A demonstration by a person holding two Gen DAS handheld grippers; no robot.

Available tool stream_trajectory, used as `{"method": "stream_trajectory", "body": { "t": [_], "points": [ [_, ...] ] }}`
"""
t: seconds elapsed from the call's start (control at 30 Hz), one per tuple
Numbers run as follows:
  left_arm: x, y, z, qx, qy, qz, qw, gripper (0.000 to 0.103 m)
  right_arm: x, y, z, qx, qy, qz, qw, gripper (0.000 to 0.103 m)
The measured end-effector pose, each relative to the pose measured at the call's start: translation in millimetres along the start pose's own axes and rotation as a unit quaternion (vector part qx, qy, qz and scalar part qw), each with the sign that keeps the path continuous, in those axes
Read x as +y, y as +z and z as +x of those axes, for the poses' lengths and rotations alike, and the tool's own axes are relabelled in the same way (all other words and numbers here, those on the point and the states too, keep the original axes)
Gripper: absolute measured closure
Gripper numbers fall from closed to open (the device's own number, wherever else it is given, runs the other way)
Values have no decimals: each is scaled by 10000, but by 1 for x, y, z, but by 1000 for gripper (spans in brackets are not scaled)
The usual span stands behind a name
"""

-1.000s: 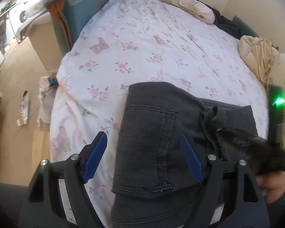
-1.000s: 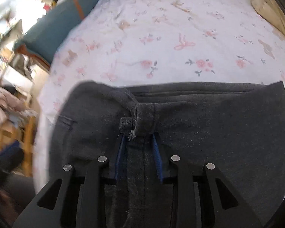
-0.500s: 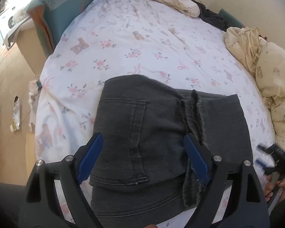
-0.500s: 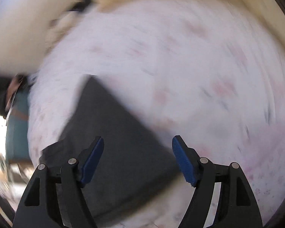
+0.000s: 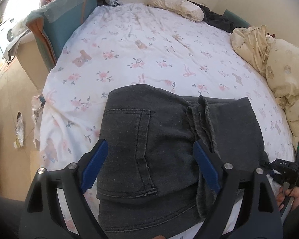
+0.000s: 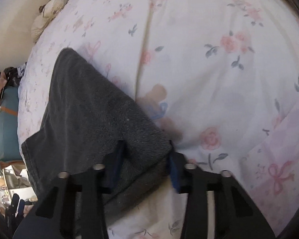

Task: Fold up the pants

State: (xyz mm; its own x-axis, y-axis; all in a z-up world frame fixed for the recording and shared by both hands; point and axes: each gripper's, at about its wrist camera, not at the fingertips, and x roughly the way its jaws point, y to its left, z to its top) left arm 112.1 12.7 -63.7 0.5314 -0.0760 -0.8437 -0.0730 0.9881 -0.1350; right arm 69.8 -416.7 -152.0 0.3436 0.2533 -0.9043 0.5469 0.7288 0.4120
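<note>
The dark grey pants (image 5: 169, 137) lie folded into a squat stack on the flowered bed sheet (image 5: 141, 45), back pocket facing up. My left gripper (image 5: 151, 163) hovers over the stack's near-left part, open and empty. My right gripper (image 6: 145, 155) sits low at the stack's right corner (image 6: 101, 115), its blue fingers (image 6: 174, 171) on either side of that corner with a gap still between them. The right tool's body also shows at the lower right of the left wrist view (image 5: 285, 169).
A cream duvet (image 5: 285, 75) is bunched along the bed's right side. A teal cushion (image 5: 63, 20) leans at the left edge. A pillow and dark clothes (image 5: 181, 8) lie at the head. Litter lies on the floor (image 5: 18, 129) left of the bed.
My right gripper let go of the pants' hem bundle, opened, swung out to the right and came down at the stack's right corner. My left gripper drew back a little and stayed open.
</note>
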Motion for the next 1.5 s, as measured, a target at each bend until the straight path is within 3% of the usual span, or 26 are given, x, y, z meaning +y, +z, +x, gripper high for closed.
{"method": "stream_trajectory", "body": {
  "t": [0.03,0.17,0.3,0.47,0.57,0.7,0.77,0.83,0.93,1.0,1.1,1.27,1.4,1.5],
  "points": [
    [0,-1,-1,27,-35,28,10000,18,10,-2,-7,-150,24,-193,9997,85],
    [-4,5,-7,207,-227,146,9994,18,49,-18,-55,-908,502,-1035,9892,88],
    [-19,28,-16,292,-383,286,9984,18,94,-48,-103,-1443,1387,-2102,9570,88],
    [-62,71,-15,643,-933,312,9931,18,128,-83,-114,-1257,2170,-2899,9236,88],
    [-102,95,9,981,-1172,389,9875,18,136,-96,-107,-1072,2343,-3047,9169,88],
    [-135,107,59,1342,-1188,144,9837,19,138,-100,-95,-941,2417,-3119,9140,88],
    [-141,111,72,1377,-1280,-58,9821,36,134,-100,-95,-925,2419,-3144,9133,88],
    [-152,113,79,1414,-1355,-16,9806,39,132,-100,-96,-889,2468,-3161,9117,88],
    [-173,120,72,1320,-1331,606,9804,85,135,-105,-104,-889,2648,-3316,9011,88],
    [-178,125,58,1209,-1345,960,9788,90,140,-109,-110,-978,2768,-3509,8892,90],
    [-170,135,28,1165,-1486,1291,9735,93,146,-117,-121,-1010,3098,-3695,8703,90],
    [-118,136,-12,1046,-1047,1813,9722,94,182,-145,-122,-619,3559,-4017,8415,90],
    [-48,120,-6,1136,-728,1574,9783,94,223,-184,-97,-220,3471,-4303,8330,90],
    [-4,101,14,1254,-579,1322,9815,94,249,-214,-68,116,3309,-4398,8348,90]
  ]
}}
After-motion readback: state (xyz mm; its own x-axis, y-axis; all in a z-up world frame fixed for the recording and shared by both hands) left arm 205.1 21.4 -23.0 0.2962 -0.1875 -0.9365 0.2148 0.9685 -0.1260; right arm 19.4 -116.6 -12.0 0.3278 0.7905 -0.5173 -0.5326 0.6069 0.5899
